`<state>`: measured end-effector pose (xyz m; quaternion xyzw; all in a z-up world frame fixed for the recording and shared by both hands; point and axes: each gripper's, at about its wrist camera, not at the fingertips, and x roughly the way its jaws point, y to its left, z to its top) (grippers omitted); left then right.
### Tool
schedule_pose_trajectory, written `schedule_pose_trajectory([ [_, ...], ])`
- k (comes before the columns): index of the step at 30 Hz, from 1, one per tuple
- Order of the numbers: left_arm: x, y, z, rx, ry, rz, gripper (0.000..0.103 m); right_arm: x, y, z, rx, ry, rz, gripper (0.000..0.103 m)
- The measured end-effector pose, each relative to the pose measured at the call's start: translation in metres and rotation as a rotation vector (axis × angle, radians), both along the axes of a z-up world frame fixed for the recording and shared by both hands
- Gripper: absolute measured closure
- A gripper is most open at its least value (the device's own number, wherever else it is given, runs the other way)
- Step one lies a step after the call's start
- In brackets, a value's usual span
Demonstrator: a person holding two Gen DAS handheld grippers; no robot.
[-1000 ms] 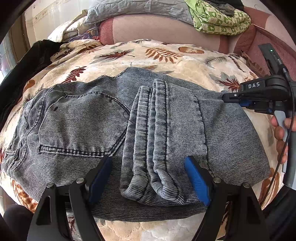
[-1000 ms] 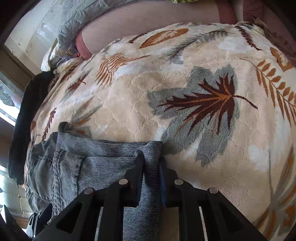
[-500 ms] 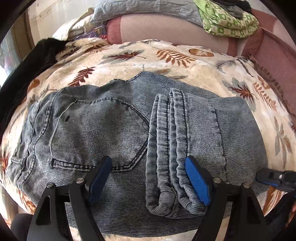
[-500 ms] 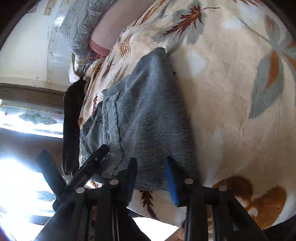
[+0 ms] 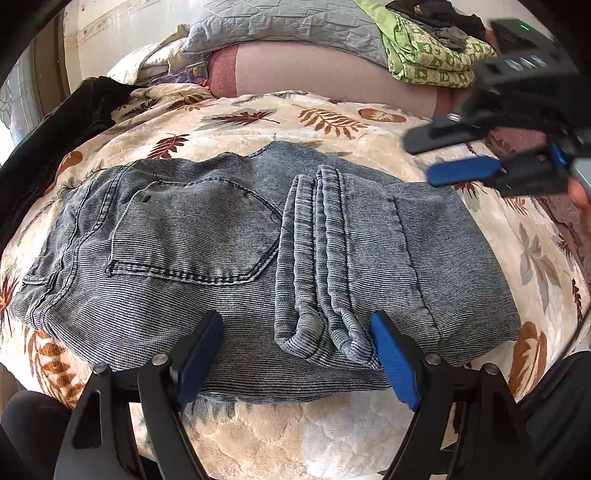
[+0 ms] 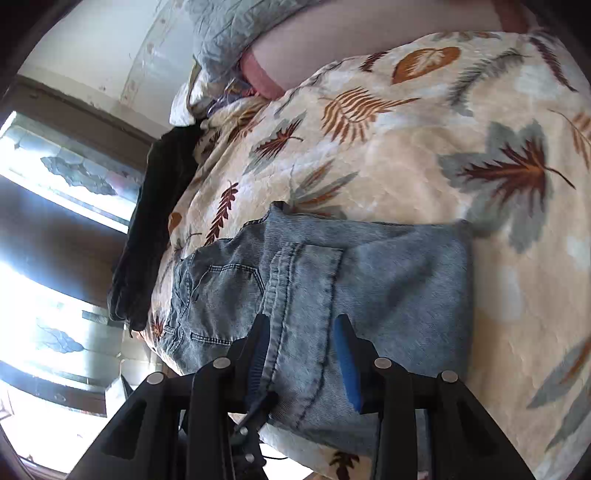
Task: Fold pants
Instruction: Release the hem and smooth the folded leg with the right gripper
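Grey-blue denim pants (image 5: 229, 251) lie folded on the leaf-print blanket (image 5: 332, 122), waist and back pocket to the left, the leg cuffs (image 5: 321, 273) laid over the middle. My left gripper (image 5: 299, 362) is open, its blue pads hovering at the near edge on either side of the cuffs, holding nothing. My right gripper (image 5: 443, 155) shows in the left wrist view, open and raised above the pants' far right corner. In the right wrist view the pants (image 6: 369, 280) lie under my open right gripper (image 6: 303, 354).
A black garment (image 5: 55, 144) lies at the blanket's left edge, also in the right wrist view (image 6: 155, 229). A grey quilt (image 5: 288, 26) and a green patterned cloth (image 5: 428, 55) sit on the pink bolster (image 5: 314, 70) at the back. A bright window (image 6: 44, 229) is to the left.
My right gripper let go of the pants' right fold, opened, and lifted away above the far right corner. My left gripper stayed open over the near edge.
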<state>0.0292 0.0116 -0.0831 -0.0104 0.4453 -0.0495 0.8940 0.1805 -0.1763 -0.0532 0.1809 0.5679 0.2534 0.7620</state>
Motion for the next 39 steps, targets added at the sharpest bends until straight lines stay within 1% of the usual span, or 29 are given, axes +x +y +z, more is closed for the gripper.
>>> schedule_pose_trajectory([
  [3, 0.002, 0.002, -0.002, -0.016, 0.005, -0.008, 0.021, 0.035, 0.043, -0.016, -0.129, 0.05, 0.074, 0.064],
  [4, 0.003, 0.002, -0.003, -0.017, 0.002, -0.01, 0.021, 0.044, 0.053, -0.025, -0.18, 0.064, 0.073, 0.064],
  [5, 0.002, 0.002, -0.003, -0.013, -0.002, -0.013, 0.021, 0.052, 0.06, -0.034, -0.208, 0.082, 0.059, 0.064],
  [6, 0.002, 0.001, -0.004, -0.005, -0.007, -0.017, 0.021, 0.057, 0.065, -0.043, -0.211, 0.103, 0.062, 0.064],
  [8, 0.001, -0.001, -0.005, 0.007, -0.02, -0.023, 0.021, 0.061, 0.073, -0.048, -0.242, 0.089, 0.062, 0.064],
  [9, 0.0, -0.001, -0.006, 0.008, -0.025, -0.027, 0.021, 0.061, 0.076, -0.047, -0.261, 0.071, 0.068, 0.075],
  [10, -0.001, 0.0, -0.006, 0.008, -0.028, -0.029, 0.021, 0.06, 0.077, -0.044, -0.256, 0.058, 0.067, 0.085],
  [12, -0.001, 0.0, -0.006, 0.006, -0.032, -0.03, 0.021, 0.057, 0.078, -0.033, -0.251, 0.002, 0.057, 0.092],
  [13, -0.002, 0.0, -0.006, 0.008, -0.036, -0.029, 0.021, 0.058, 0.077, -0.033, -0.224, 0.005, 0.052, 0.099],
  [14, -0.002, -0.001, -0.006, 0.015, -0.039, -0.029, 0.021, 0.061, 0.077, -0.038, -0.203, 0.025, 0.053, 0.099],
  [16, -0.003, -0.002, -0.006, 0.02, -0.038, -0.03, 0.021, 0.065, 0.077, -0.054, -0.158, 0.054, 0.071, 0.097],
  [18, -0.003, 0.0, -0.006, 0.013, -0.037, -0.034, 0.021, 0.063, 0.061, -0.05, -0.046, 0.065, 0.011, 0.096],
  [20, -0.003, 0.0, -0.006, 0.011, -0.036, -0.034, 0.021, 0.05, 0.039, -0.038, 0.067, 0.063, -0.021, 0.077],
  [21, -0.003, 0.0, -0.005, 0.011, -0.035, -0.031, 0.021, 0.039, 0.028, -0.028, 0.088, 0.04, -0.024, 0.058],
  [22, -0.002, 0.0, -0.005, 0.012, -0.031, -0.029, 0.021, 0.027, 0.015, -0.019, 0.1, 0.017, -0.035, 0.05],
  [24, -0.002, 0.001, -0.002, 0.003, -0.027, -0.025, 0.021, -0.001, -0.015, -0.008, 0.136, -0.004, -0.07, 0.048],
  [26, -0.001, 0.005, 0.002, -0.02, -0.019, -0.012, 0.021, -0.033, -0.045, -0.009, 0.168, 0.01, -0.125, 0.048],
  [27, -0.001, 0.006, 0.005, -0.028, -0.019, -0.006, 0.021, -0.049, -0.06, -0.015, 0.212, 0.025, -0.152, 0.048],
  [29, -0.003, 0.009, 0.013, -0.04, -0.033, 0.009, 0.021, -0.077, -0.081, -0.038, 0.285, 0.082, -0.194, 0.048],
  [30, -0.004, 0.009, 0.017, -0.038, -0.046, 0.015, 0.021, -0.087, -0.087, -0.053, 0.299, 0.113, -0.207, 0.048],
  [31, -0.003, 0.008, 0.02, -0.027, -0.055, 0.015, 0.021, -0.095, -0.09, -0.071, 0.288, 0.153, -0.216, 0.048],
  [32, -0.001, 0.006, 0.02, -0.012, -0.051, 0.007, 0.021, -0.1, -0.095, -0.083, 0.326, 0.162, -0.235, 0.051],
  [33, 0.004, 0.003, 0.016, 0.009, -0.03, -0.002, 0.021, -0.104, -0.101, -0.086, 0.383, 0.143, -0.264, 0.052],
  [34, 0.008, 0.0, 0.009, 0.039, -0.002, 0.0, 0.021, -0.105, -0.105, -0.085, 0.404, 0.15, -0.276, 0.052],
  [35, 0.014, -0.001, 0.0, 0.068, 0.038, -0.002, 0.021, -0.106, -0.106, -0.08, 0.408, 0.13, -0.281, 0.052],
  [36, 0.017, -0.002, -0.004, 0.081, 0.053, -0.012, 0.019, -0.108, -0.106, -0.073, 0.41, 0.098, -0.276, 0.05],
  [37, 0.016, -0.002, -0.003, 0.088, 0.036, -0.015, 0.019, -0.108, -0.103, -0.067, 0.418, 0.073, -0.262, 0.049],
  [38, 0.016, -0.003, -0.002, 0.097, 0.042, -0.015, 0.019, -0.109, -0.102, -0.064, 0.429, 0.056, -0.25, 0.049],
  [39, 0.015, -0.003, 0.001, 0.099, 0.044, -0.007, 0.019, -0.11, -0.102, -0.065, 0.423, 0.049, -0.249, 0.045],
])
